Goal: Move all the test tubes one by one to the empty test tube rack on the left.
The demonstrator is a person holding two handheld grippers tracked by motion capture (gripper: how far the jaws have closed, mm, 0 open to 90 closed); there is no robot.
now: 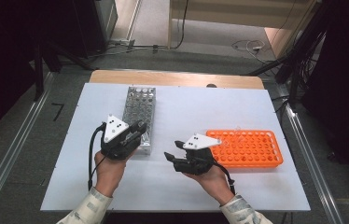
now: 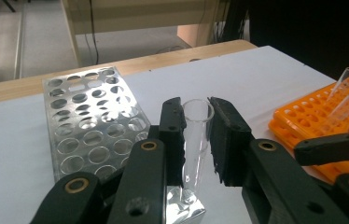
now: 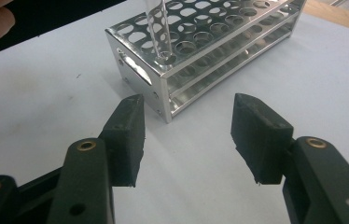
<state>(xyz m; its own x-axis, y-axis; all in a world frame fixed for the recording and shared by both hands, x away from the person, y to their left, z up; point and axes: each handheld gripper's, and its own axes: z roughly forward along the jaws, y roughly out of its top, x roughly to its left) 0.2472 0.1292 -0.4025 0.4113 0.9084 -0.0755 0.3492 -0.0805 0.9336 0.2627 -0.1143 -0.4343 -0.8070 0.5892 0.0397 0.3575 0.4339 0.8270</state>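
My left gripper [image 2: 196, 140] is shut on a clear glass test tube [image 2: 195, 135], which stands upright. Its bottom end sits at the near corner hole of the shiny metal rack [image 2: 88, 126]. In the right gripper view the same test tube [image 3: 160, 28] comes down into the corner hole of the metal rack [image 3: 210, 42]. In the high view my left gripper [image 1: 140, 127] is over the near end of the metal rack [image 1: 139, 105]. My right gripper [image 3: 193, 135] is open with nothing between its jaws. It hovers over the white mat between the two racks [image 1: 172, 150] and points left.
An orange plastic rack [image 1: 252, 149] lies at the right of the white mat [image 1: 186, 107]; a few clear tubes [image 2: 345, 79] stand in the orange rack [image 2: 303, 116]. The table's wooden edge [image 1: 177, 78] runs along the back, with cables on the floor beyond.
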